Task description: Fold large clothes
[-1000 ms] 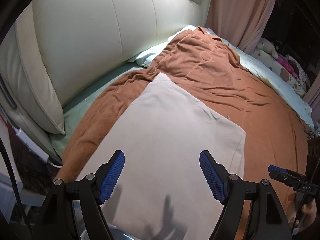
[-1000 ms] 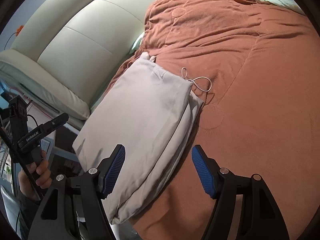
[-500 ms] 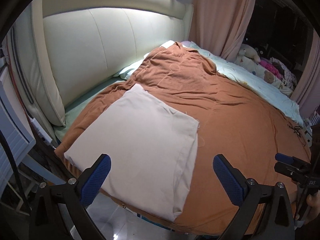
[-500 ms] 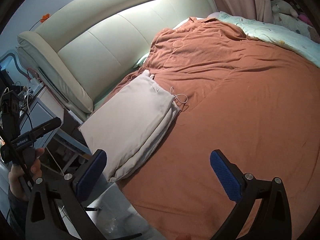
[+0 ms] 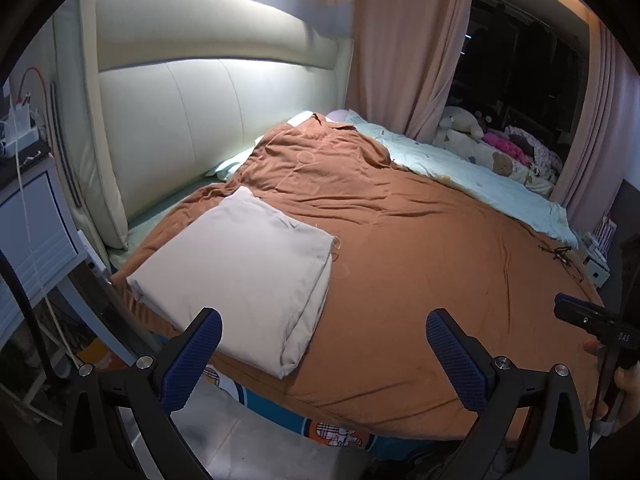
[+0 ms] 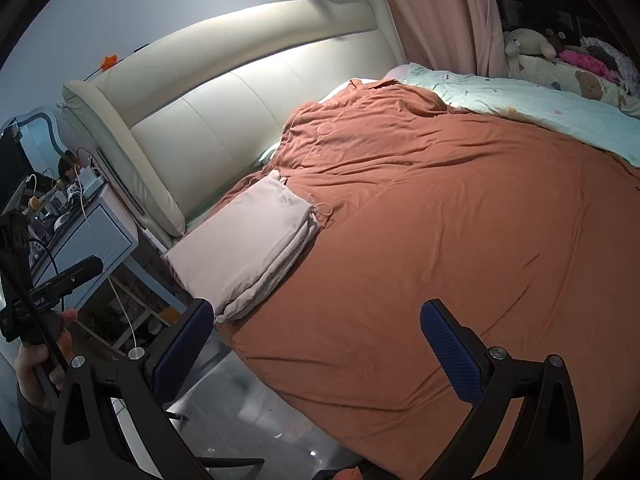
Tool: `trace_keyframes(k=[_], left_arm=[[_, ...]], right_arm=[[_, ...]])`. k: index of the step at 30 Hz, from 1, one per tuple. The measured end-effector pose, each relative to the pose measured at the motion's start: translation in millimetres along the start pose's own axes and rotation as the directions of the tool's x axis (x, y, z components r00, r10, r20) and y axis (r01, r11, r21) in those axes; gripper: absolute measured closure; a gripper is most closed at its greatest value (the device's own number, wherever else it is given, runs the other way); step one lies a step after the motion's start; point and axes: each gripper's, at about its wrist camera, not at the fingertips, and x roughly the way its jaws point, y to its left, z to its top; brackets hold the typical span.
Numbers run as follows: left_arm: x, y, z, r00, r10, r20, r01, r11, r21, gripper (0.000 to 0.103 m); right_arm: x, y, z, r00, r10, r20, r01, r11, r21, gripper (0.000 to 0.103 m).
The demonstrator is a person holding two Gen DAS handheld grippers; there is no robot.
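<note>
Left gripper (image 5: 322,354) and right gripper (image 6: 316,350) both stand fully spread, holding and touching nothing. The folded garment (image 5: 240,270) lies on the brown bedspread (image 5: 420,240) near the headboard (image 5: 192,120), clear of both.

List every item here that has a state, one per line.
Beige garment: folded flat, on the bed's near corner.
Orange blanket: spread, wrinkled.
Curtain: drawn aside.
Left claw: open, empty.
Right claw: open, empty.
</note>
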Motion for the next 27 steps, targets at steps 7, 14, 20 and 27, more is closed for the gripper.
trace_keyframes(k=[7, 14, 20, 27], left_arm=[[-37.3, -33.8, -35.4, 0.999, -0.039, 0.038, 0.037, 0.998, 0.046, 0.001], [-72.6, -62.5, -70.8, 0.994, -0.086, 0.064, 0.081, 0.993, 0.086, 0.001], [-95.9, -77.9, -101.1, 0.990, -0.105, 0.091, 0.095, 0.989, 0.110, 0.001], [-120.5, -88.5, -128.6, 0.982, -0.132, 0.132, 0.117, 0.986, 0.119, 0.001]], right_arm=[[-60.3, -3.1, -46.4, 0.997, -0.053, 0.060, 0.053, 0.999, 0.015, 0.000], [-110.3, 2.6, -88.2, 0.987, -0.132, 0.096, 0.133, 0.991, -0.013, 0.000], [-147.4, 16.3, -118.8, 0.970, -0.198, 0.142, 0.206, 0.977, -0.047, 0.000], [-175.8, 42.8, -152.6, 0.952, -0.222, 0.211, 0.243, 0.966, -0.083, 0.000]])
